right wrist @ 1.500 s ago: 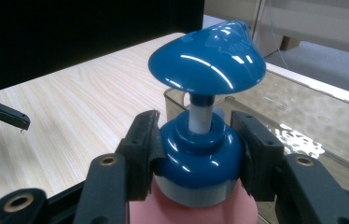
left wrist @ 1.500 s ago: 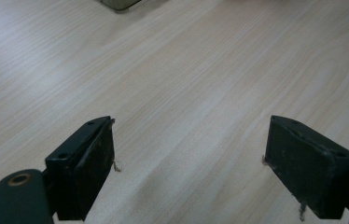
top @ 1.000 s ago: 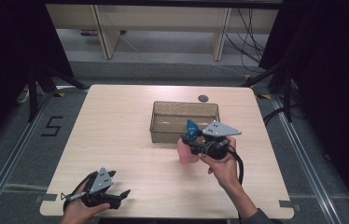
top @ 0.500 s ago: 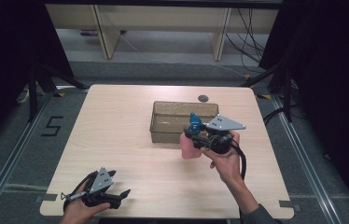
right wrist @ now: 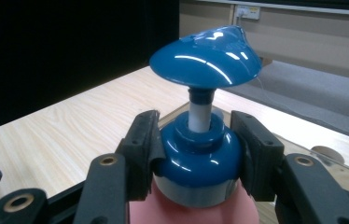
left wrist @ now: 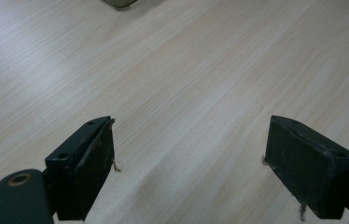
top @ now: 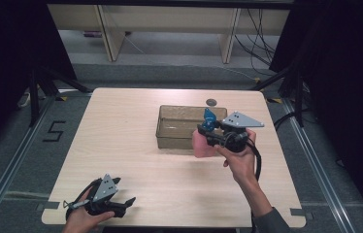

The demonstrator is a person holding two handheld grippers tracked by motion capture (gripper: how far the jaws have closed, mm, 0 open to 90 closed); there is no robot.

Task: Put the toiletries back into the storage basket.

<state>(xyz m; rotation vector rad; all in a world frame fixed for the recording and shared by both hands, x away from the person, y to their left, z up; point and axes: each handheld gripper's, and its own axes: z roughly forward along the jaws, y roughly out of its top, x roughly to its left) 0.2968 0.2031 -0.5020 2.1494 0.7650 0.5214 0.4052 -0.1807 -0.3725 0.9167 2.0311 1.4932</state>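
A pink pump bottle (top: 202,145) with a blue collar and pump head (right wrist: 206,52) hangs above the table, just in front of the clear bin (top: 167,127). My right gripper (top: 207,132) is shut on its blue collar (right wrist: 196,160), one pad on each side, with the bottle upright. My left gripper (top: 125,204) rests low at the table's near left corner. In the left gripper view its jaws stand wide open (left wrist: 189,161) over bare wood, with nothing between them.
The clear rectangular bin stands right of the table's centre (top: 121,136). A small dark round disc (top: 211,102) lies behind the bin near the far edge. Dark curtains and table legs surround the table.
My right gripper has lifted the pump bottle a little and carried it slightly toward the bin. The left gripper has stayed where it was.
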